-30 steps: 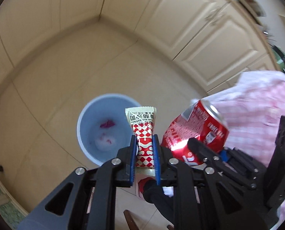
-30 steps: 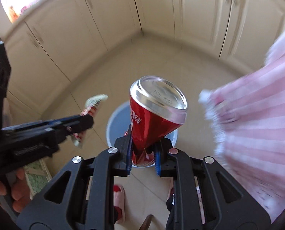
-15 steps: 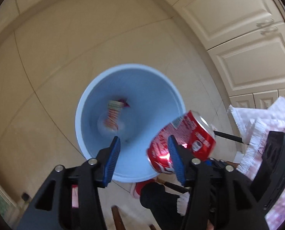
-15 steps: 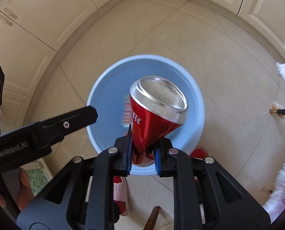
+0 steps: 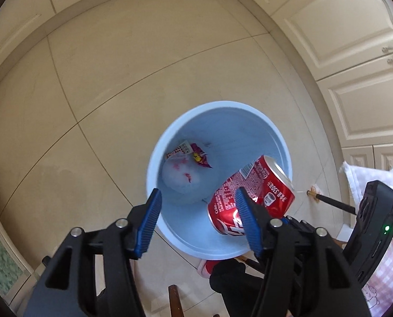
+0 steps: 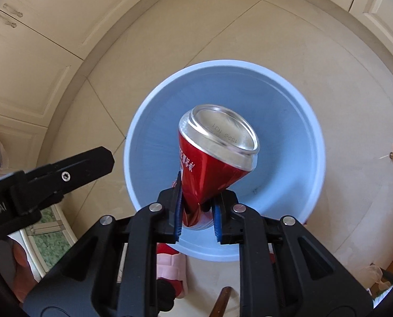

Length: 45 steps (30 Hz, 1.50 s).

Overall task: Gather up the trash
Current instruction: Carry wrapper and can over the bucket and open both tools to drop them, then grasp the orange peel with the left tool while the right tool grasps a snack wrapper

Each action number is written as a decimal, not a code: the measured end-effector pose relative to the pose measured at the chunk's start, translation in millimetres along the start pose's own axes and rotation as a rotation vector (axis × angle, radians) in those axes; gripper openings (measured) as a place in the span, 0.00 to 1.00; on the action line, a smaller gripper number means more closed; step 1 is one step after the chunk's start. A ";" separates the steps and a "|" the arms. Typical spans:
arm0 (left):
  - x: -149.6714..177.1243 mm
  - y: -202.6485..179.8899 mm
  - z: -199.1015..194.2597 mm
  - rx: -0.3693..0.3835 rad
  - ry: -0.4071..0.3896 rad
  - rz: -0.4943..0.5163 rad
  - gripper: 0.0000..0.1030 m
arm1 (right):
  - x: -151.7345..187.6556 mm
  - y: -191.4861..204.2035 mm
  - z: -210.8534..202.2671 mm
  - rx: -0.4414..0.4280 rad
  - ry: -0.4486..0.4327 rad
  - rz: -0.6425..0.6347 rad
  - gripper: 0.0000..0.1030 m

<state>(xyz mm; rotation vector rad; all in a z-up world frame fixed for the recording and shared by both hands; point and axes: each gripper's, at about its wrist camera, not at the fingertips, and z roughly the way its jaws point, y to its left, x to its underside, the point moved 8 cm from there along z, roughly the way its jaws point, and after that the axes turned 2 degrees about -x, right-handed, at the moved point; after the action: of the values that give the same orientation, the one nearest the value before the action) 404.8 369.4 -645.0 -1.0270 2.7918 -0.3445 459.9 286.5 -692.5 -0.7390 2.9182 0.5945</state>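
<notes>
Two hand-held grippers hang over our pale blue bin (image 6: 133, 142). Our right hand-held gripper (image 6: 196, 211) pinches a red soda can (image 6: 212, 158), crushed at its lower end, silver base facing up, at frame centre. Our left hand-held gripper (image 5: 196, 211) is opening, nothing between its pads; a red-checked wrapper (image 5: 178, 150) lies in the bin.

A home kitchen, by the look of it; cream panelled cabinet doors (image 5: 355, 26) with small handles line the walls down to a beige tiled floor (image 5: 117, 92). A pale blue waste bin (image 6: 312, 142) stands on the tiles; a pink checked cloth (image 5: 392, 251) hangs at one edge.
</notes>
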 end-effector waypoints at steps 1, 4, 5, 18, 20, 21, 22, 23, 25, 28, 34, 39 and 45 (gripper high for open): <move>-0.5 1.9 0.1 -0.001 -0.001 -0.004 0.55 | 0.8 -0.3 0.8 -0.005 -0.001 0.000 0.19; -1.3 2.5 -2.6 -0.007 -0.008 -0.003 0.55 | -1.6 5.0 0.9 -0.013 -0.012 -0.007 0.19; -1.3 2.3 -3.5 -0.006 -0.006 0.001 0.55 | -1.4 5.5 -0.2 -0.012 -0.015 -0.012 0.20; -5.8 -5.1 -26.3 -0.023 -0.031 0.027 0.55 | -8.9 -6.6 -38.1 0.064 -0.125 -0.017 0.47; -5.7 -8.7 -34.9 -0.028 -0.048 0.036 0.55 | -8.3 -5.5 -52.1 0.105 -0.156 -0.044 0.47; -5.2 -10.9 -40.6 -0.031 -0.060 0.042 0.55 | -7.0 -3.7 -63.2 0.130 -0.178 -0.064 0.47; -5.0 -12.3 -45.4 -0.032 -0.073 0.046 0.55 | -4.1 -1.8 -75.4 0.148 -0.198 -0.079 0.47; -3.2 -15.6 -54.8 -0.034 -0.100 0.058 0.55 | -0.6 -1.6 -85.7 0.162 -0.209 -0.090 0.47; 5.3 -25.5 -70.6 -0.018 -0.131 0.093 0.55 | 9.9 -0.5 -118.8 0.215 -0.246 -0.126 0.47; 27.4 -46.7 -106.2 0.019 -0.181 0.137 0.55 | 28.5 5.7 -175.9 0.262 -0.323 -0.160 0.47; 78.7 -104.2 -225.2 0.138 -0.353 0.246 0.55 | 72.6 12.6 -321.1 0.305 -0.532 -0.126 0.47; 126.9 -167.6 -336.2 0.227 -0.534 0.385 0.59 | 116.6 14.2 -449.4 0.353 -0.750 -0.093 0.47; 203.5 -258.6 -403.4 0.315 -0.632 0.593 0.63 | 190.4 -24.1 -571.8 0.420 -0.937 0.002 0.51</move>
<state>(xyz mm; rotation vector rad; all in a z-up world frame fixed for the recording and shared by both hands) 324.4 111.1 -200.2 -0.1602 2.2181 -0.2959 316.9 -37.9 -204.5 -0.2766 2.0516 0.2064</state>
